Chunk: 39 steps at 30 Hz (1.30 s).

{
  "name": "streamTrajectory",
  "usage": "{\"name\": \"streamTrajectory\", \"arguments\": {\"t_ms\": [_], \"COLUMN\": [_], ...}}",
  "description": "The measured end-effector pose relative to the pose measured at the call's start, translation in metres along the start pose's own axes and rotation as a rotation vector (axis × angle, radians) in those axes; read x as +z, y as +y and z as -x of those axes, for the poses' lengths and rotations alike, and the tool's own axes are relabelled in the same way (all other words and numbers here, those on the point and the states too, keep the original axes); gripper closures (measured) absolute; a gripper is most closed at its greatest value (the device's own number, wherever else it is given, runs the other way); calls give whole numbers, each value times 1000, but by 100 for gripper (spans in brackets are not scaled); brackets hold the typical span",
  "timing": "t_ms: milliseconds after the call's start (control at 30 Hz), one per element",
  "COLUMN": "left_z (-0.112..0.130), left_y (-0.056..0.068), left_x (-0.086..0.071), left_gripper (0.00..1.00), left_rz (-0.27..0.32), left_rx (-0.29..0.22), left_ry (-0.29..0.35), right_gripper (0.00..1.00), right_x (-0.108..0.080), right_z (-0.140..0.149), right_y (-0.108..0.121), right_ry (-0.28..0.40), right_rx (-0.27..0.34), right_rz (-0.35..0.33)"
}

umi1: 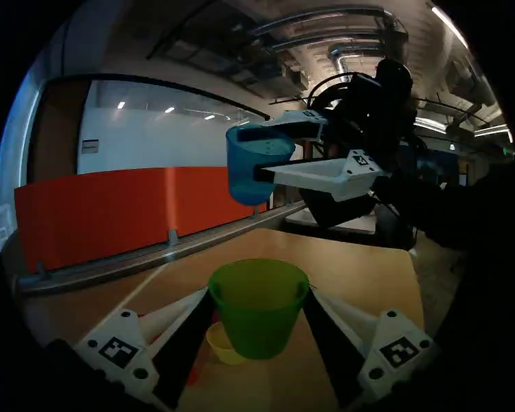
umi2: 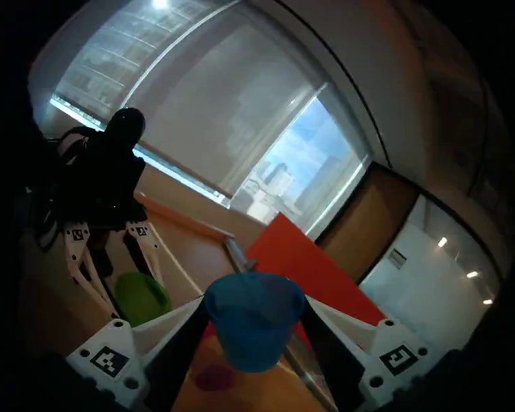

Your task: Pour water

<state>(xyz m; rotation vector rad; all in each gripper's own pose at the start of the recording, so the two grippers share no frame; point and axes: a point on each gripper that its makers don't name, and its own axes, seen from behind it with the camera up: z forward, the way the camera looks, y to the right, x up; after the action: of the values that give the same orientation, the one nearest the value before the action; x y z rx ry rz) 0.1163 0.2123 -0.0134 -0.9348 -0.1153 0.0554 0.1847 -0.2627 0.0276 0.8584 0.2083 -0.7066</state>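
My left gripper (umi1: 257, 296) is shut on a green cup (umi1: 259, 323), held upright above the wooden table (umi1: 353, 264). Higher up and farther off, my right gripper (umi1: 266, 147) clamps a blue cup (umi1: 252, 168), which stands roughly upright; I cannot tell what is in it. In the right gripper view the blue cup (umi2: 254, 329) sits between my right gripper's (umi2: 254, 305) fingers. Beyond it on the left, the left gripper (umi2: 120, 271) holds the green cup (umi2: 142, 296) in a dark-sleeved hand.
A small yellow cup (umi1: 222, 345) stands on the table just under the green cup. A magenta round thing (umi2: 213, 378) lies on the table below the blue cup. An orange partition (umi1: 106, 206) with a metal rail (umi1: 168, 250) runs along the table's far edge.
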Motion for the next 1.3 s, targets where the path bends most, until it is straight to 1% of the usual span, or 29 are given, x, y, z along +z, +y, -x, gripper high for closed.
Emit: {"name": "streamTrajectory", "arguments": {"t_ms": [133,500,800,1000,1300], "left_z": [-1,-5,-7,-8,-8], "left_y": [1,6,7,7,9], "left_x": [1,3,3,3,4], "left_gripper": [14,14,14,14,14], "left_rz": [2,13,15,17,21], "left_rx": [5,17,23,27,29], "left_ry": [1,6,6,8,6], "right_gripper": [9,9,9,9,9], "right_x": [2,7,8,10,13], "right_z": [-9,-23,-31,-34,-36], "right_y": [0,-2,-5,-6,-5], "right_ry": [15,22,26,25,15], "right_rx": [-63,-165,-248,-294,-382], "right_rz": [9,8,8,0,7]}}
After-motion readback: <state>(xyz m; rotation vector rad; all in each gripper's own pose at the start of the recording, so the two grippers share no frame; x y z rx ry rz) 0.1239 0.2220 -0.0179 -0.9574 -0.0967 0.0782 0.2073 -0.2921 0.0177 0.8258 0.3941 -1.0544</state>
